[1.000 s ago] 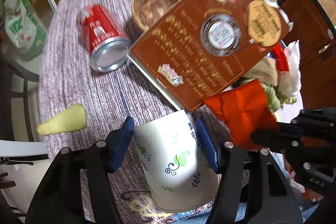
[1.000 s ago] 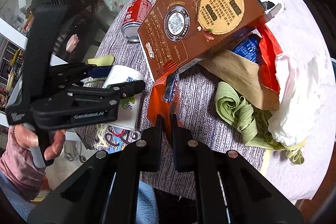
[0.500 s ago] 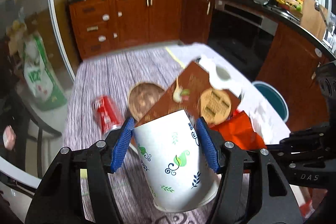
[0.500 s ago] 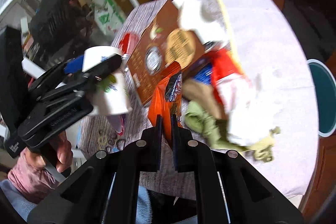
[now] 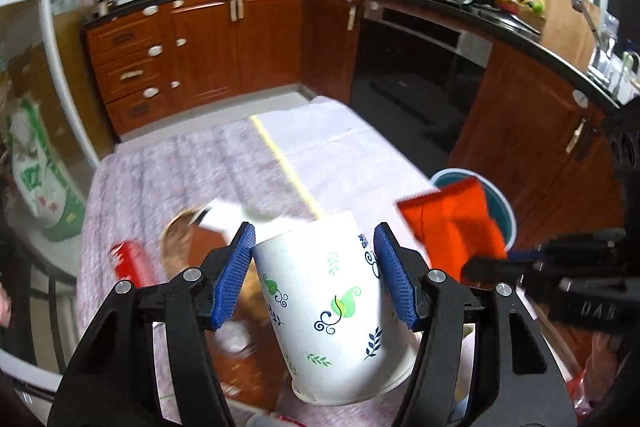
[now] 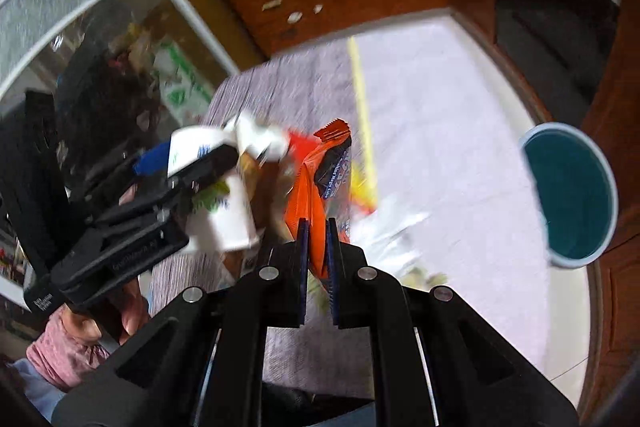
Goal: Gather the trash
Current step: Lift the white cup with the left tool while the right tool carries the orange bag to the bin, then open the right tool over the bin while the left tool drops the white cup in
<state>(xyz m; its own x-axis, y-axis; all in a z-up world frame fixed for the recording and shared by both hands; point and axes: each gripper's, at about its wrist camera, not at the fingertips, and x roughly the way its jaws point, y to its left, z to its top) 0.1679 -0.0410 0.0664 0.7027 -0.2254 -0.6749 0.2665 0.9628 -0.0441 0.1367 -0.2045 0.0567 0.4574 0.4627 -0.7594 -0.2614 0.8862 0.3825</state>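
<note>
Left gripper [image 5: 314, 281]: clamped on paper cup [image 5: 334, 303], blue pads on opposite walls, cup inverted, held above table [image 5: 340, 155]. Right gripper [image 6: 317, 245]: pinching orange snack wrapper [image 6: 320, 183] at lower edge, wrapper upright. Teal bin [image 6: 572, 193] beside table, right. Cup likely light, thin-walled, crushable: moderate squeeze mid-wall. Wrapper likely limp, slick: grip crimped seam.

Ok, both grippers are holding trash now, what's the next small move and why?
Probably swing the right gripper, clamped on the orange snack wrapper, rightward over the teal bin. The bin sits open beside the table, and the left gripper also holds its paper cup lifted, ready to follow.
</note>
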